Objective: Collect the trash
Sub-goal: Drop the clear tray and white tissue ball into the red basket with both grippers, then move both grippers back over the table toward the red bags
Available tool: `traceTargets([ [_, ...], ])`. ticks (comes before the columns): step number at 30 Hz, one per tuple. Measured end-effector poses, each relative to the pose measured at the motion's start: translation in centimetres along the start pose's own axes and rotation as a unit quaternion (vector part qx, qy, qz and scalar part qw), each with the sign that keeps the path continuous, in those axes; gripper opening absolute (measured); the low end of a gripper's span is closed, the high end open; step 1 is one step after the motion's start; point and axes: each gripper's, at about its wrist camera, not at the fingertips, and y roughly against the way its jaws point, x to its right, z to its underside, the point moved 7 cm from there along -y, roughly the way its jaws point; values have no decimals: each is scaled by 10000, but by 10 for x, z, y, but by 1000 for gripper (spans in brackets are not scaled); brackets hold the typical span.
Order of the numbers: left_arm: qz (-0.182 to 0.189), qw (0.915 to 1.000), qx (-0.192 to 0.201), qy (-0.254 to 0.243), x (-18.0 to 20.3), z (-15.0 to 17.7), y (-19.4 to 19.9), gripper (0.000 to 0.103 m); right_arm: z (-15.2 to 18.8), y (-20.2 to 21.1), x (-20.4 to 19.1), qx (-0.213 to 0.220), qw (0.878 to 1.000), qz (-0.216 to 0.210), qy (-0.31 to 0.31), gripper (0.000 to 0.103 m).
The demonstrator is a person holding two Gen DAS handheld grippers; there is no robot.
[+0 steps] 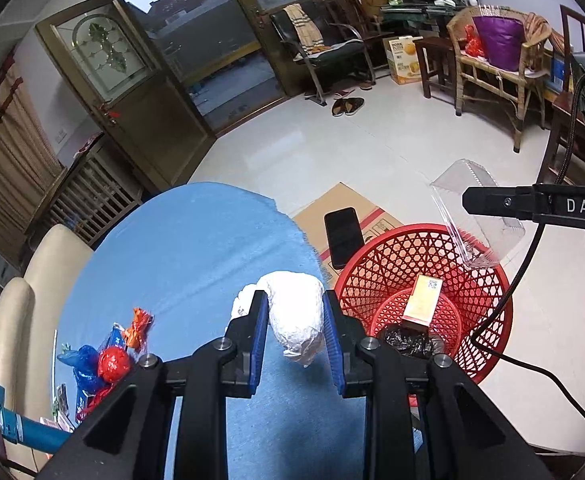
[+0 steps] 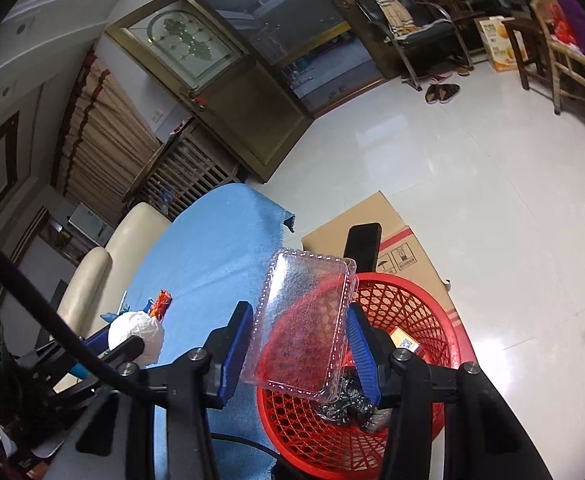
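Observation:
My left gripper is shut on a crumpled white paper wad above the blue table, beside the red mesh basket. The wad also shows in the right wrist view. My right gripper is shut on a clear plastic clamshell box held above the red basket; the box also shows in the left wrist view. In the basket lie a small orange carton and crumpled black foil. Candy wrappers lie at the table's left.
A black phone lies on a cardboard box behind the basket. A cream chair stands left of the table. Chairs, a wicker seat and slippers stand across the white tile floor.

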Motion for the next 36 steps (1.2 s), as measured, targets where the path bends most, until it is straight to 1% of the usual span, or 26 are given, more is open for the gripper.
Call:
traceTargets([
  [9,58,9998,-104,-160,14,-4,-9,30,0,-7,20,-93,9995,-50,-293,51],
  [11,82,9997,-121,-187,18,-6,-11,30,0,-9,25,-114,9992,-54,-368,53],
  [19,144,9993,-139,-316,31,-10,-17,32,2,-12,39,-223,9972,-120,-706,54],
  [22,137,9993,-119,-332,32,-11,-18,43,2,-12,43,-272,9963,-115,-802,55],
  [24,118,9994,-89,-322,32,-12,-17,64,3,-13,44,-293,9957,-153,-863,56],
  [25,102,9994,-53,-315,31,-13,-16,66,3,-13,45,-302,9953,-181,-899,58],
  [27,103,9994,-22,-326,31,-13,-15,67,3,-14,45,-323,9945,-240,-968,61],
  [31,96,9996,-82,-252,22,-5,-17,67,2,-12,45,-279,9948,-218,-956,61],
  [34,51,9997,-233,-89,7,10,-21,67,-1,-8,45,-176,9955,-182,-918,61],
  [36,-7,9991,-406,89,-9,26,-26,67,-2,-6,45,-122,9960,-123,-881,61],
])
